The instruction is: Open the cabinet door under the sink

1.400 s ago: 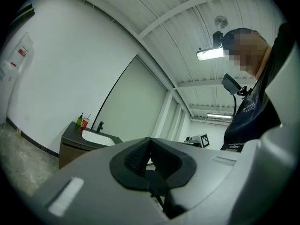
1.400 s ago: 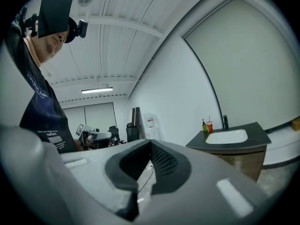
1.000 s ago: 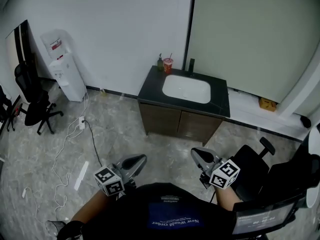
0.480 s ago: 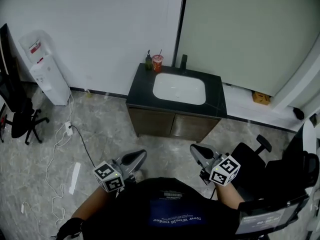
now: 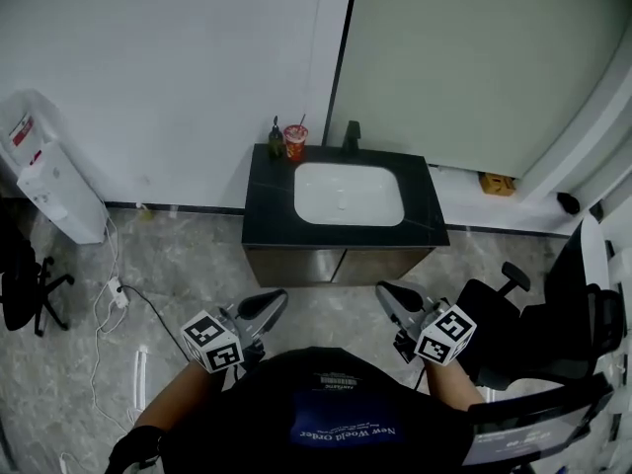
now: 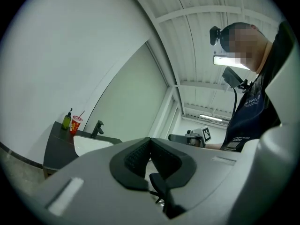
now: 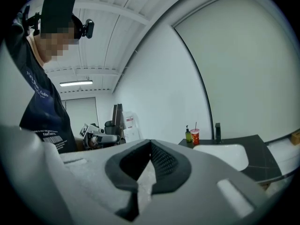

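The sink cabinet stands against the wall, with a black countertop (image 5: 267, 205) and a white basin (image 5: 348, 194). Only a thin strip of its brown doors (image 5: 296, 266) shows below the top, and both look closed. My left gripper (image 5: 262, 306) and my right gripper (image 5: 395, 299) hover side by side, short of the cabinet front and touching nothing. Each has its jaws shut with nothing between them. In the left gripper view (image 6: 150, 139) the basin (image 6: 86, 144) lies off to the left. The right gripper view (image 7: 150, 142) has the basin (image 7: 225, 156) at the right.
A green bottle (image 5: 276, 138), a red cup (image 5: 294, 142) and a black faucet (image 5: 352, 136) stand at the back of the countertop. A water dispenser (image 5: 49, 191) and a cable (image 5: 128, 299) are at left. A black chair (image 5: 533, 324) is close on my right.
The person has walked toward the sink cabinet, which now sits nearer and more centred. Both grippers came forward with the body and stayed shut.
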The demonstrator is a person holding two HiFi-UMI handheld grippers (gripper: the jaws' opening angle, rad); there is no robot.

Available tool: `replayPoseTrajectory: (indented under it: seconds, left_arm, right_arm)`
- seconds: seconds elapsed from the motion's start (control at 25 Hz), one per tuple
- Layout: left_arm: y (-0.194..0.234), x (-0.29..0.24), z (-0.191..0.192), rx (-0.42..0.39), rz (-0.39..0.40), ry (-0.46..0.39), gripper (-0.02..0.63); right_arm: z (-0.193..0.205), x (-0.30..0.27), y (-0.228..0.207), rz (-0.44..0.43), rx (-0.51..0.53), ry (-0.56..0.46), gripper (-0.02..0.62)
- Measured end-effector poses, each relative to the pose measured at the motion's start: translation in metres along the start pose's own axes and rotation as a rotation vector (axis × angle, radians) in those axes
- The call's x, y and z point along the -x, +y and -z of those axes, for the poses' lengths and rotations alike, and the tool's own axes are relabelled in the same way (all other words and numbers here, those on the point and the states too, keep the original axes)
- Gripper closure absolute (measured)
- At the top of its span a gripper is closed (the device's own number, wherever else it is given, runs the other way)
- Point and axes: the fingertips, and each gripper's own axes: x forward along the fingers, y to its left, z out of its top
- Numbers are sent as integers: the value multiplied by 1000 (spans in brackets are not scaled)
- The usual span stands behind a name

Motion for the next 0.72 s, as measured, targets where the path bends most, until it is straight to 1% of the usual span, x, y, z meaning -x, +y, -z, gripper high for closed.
replayPoseTrajectory:
  seconds: [0.16, 0.36, 0.56, 0.72]
  left_arm:
    - [26, -6, -4, 29, 8, 4, 604]
    - [57, -19, 1, 48, -36, 16, 604]
    - [80, -43, 8, 34, -129, 22, 604]
    - [88, -79, 19, 24, -244, 25, 604]
  right_arm:
    - [2, -19, -12, 23, -23, 27, 594]
    - [1, -44, -42, -5, -39, 45, 594]
    - [-2, -64, -84, -88, -42, 41, 594]
    - [-8, -73, -126, -194, -41, 47, 594]
